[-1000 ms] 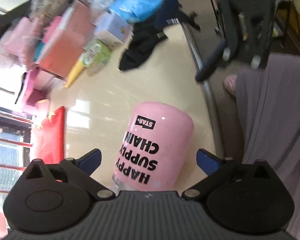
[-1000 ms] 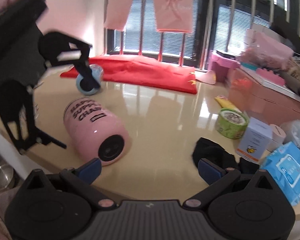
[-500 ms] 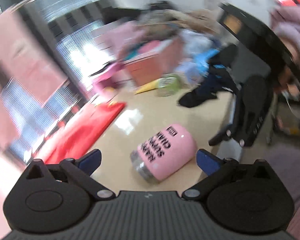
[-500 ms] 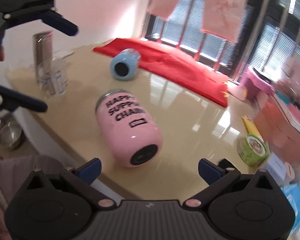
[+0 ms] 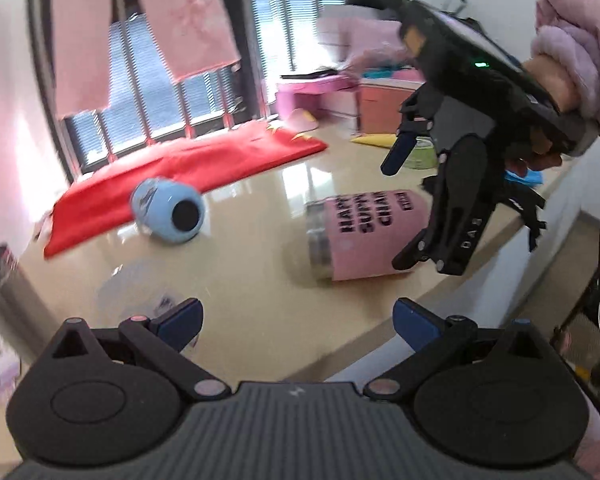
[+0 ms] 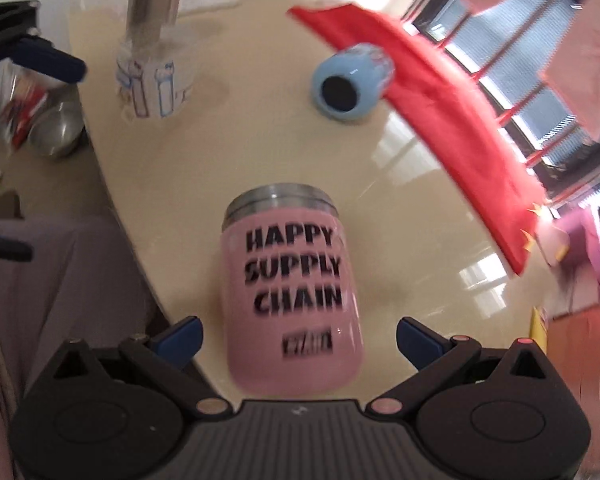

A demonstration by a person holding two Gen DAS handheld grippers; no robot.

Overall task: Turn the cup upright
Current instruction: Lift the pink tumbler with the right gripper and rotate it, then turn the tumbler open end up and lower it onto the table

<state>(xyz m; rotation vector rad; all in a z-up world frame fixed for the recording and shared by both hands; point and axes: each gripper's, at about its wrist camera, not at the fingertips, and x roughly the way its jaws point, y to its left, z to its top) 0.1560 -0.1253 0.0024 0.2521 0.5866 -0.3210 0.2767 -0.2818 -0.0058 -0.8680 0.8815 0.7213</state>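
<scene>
A pink cup (image 6: 292,292) with black "HAPPY SUPPLY CHAIN" lettering and a steel rim lies on its side on the beige table (image 6: 228,152). In the right wrist view its base lies between my open right gripper's (image 6: 298,338) fingers, rim pointing away. In the left wrist view the pink cup (image 5: 363,236) lies right of centre, with my right gripper (image 5: 399,204) around its base end. My left gripper (image 5: 296,322) is open and empty, held back from the cup near the table's front edge.
A light blue cup (image 6: 349,82) lies on its side by a red cloth (image 6: 439,104). A steel tumbler (image 6: 152,4) and a clear printed glass (image 6: 152,88) stand at the table's left end. Boxes and a green tub (image 5: 419,154) crowd the far right.
My right gripper has closed in on the pink cup, whose base now lies between its fingers. My left gripper has swung back and away, now viewing the table from its left end.
</scene>
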